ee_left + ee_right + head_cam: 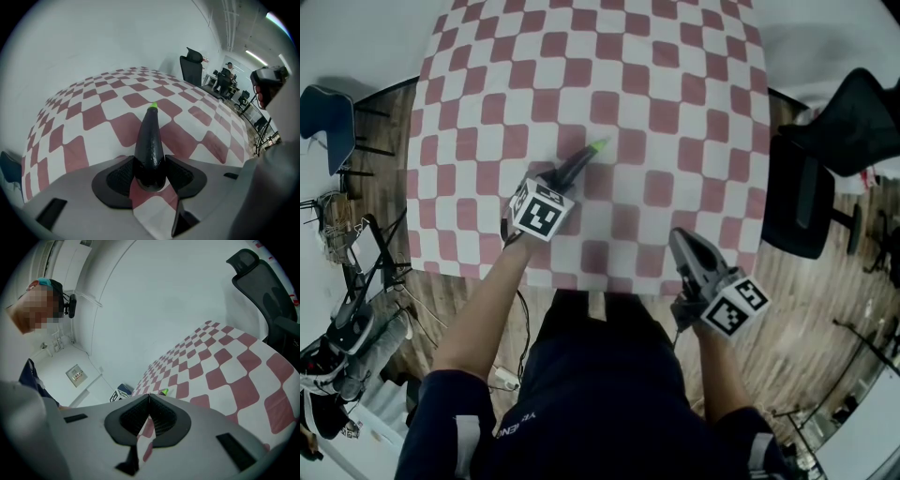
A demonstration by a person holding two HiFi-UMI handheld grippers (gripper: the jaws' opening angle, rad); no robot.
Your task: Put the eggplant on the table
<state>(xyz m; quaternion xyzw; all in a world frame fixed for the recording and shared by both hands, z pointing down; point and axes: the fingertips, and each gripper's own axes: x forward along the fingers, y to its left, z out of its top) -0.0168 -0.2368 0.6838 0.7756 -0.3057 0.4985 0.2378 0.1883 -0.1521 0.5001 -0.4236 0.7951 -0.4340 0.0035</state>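
Note:
A dark purple eggplant [150, 145] with a green tip [598, 146] is clamped by its thick end between the pads of my left gripper [150, 176]. In the head view my left gripper [565, 178] points steeply down over the red-and-white checked tablecloth [675, 112], left of centre, with the eggplant [581, 161] slanting up-right, tip close to the cloth. Whether the tip touches the cloth I cannot tell. My right gripper [680, 239] hangs at the table's near edge, shut and empty; its tips meet in the right gripper view [149, 397], where the eggplant's green tip [163, 392] peeks over them.
A black office chair [802, 187] stands close to the table's right side. A dark blue chair [328, 117] and cables and gear on the floor [347, 328] lie to the left. The person's torso [600, 375] is against the near edge.

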